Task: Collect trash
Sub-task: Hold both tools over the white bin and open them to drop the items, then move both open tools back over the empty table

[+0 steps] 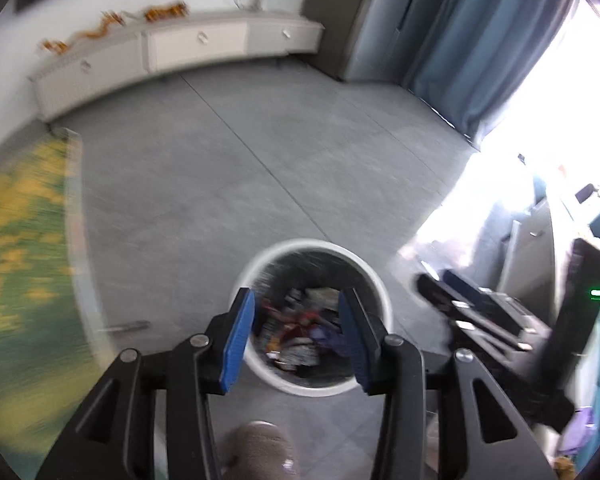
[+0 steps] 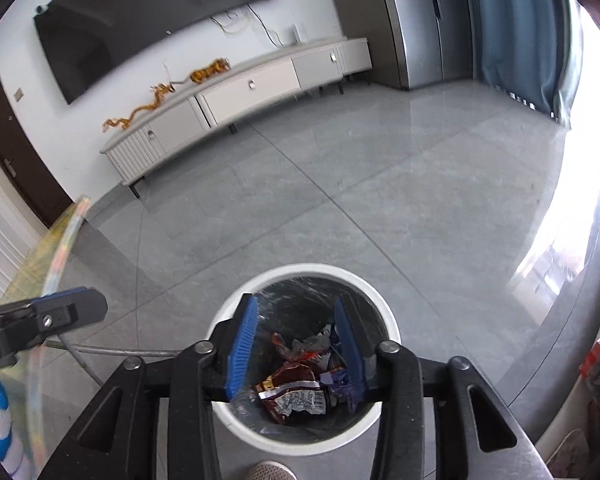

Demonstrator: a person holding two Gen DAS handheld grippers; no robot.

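Both the left gripper (image 1: 296,316) and right gripper (image 2: 296,344) hung with jaws apart and empty over the white wastebasket (image 2: 236,304) on the floor (image 2: 340,200), its crumpled snack wrappers (image 2: 296,392) already inside, so this drop looked done.

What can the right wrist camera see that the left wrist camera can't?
Only the right wrist view shows the big dark TV on the wall and the left gripper from the side. Only the left wrist view shows the right gripper. Both show the white trash bin full of wrappers, the grey floor, the white cabinet, and open blue fingers.
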